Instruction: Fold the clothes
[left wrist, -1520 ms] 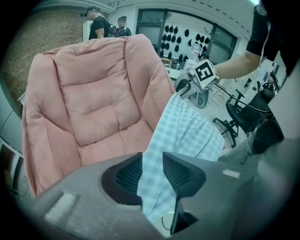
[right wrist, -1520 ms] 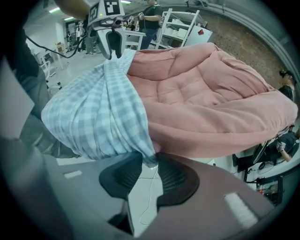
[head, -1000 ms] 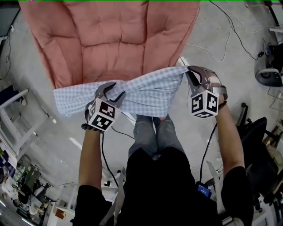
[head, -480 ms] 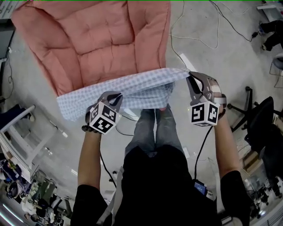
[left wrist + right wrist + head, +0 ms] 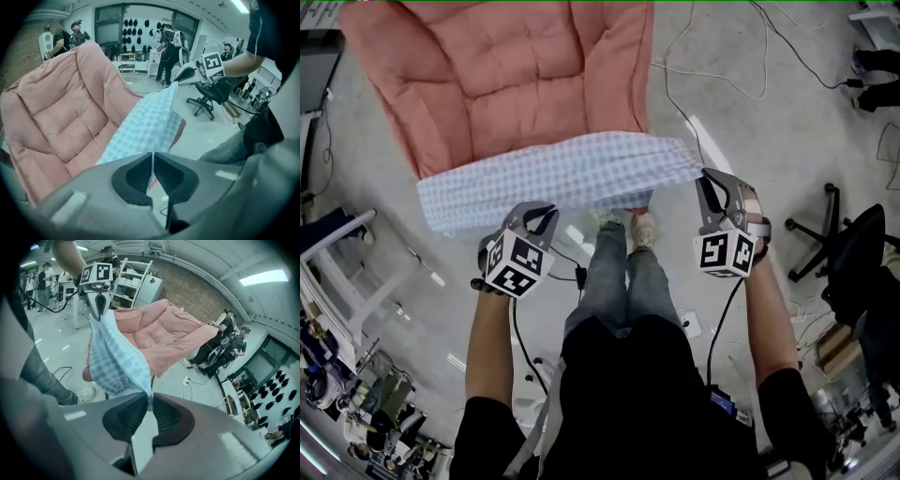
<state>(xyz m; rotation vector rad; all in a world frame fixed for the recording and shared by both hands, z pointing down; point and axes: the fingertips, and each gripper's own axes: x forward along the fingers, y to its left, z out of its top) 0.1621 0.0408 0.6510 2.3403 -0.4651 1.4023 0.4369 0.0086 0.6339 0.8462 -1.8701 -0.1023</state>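
Left gripper (image 5: 538, 214) pressed shut on the lower edge of the checked cloth (image 5: 562, 173). Right gripper (image 5: 709, 180) pinched its far corner. Cloth hung stretched between them, in front of the pink chair (image 5: 516, 75). Light, limp stuff, I judged, best taken at corners. Right gripper view showed my left pinch plainly. Head view left it unclear.

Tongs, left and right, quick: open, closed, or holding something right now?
Left tongs: closed on the edge of the blue checked garment.
Right tongs: closed on the other end of the same garment.
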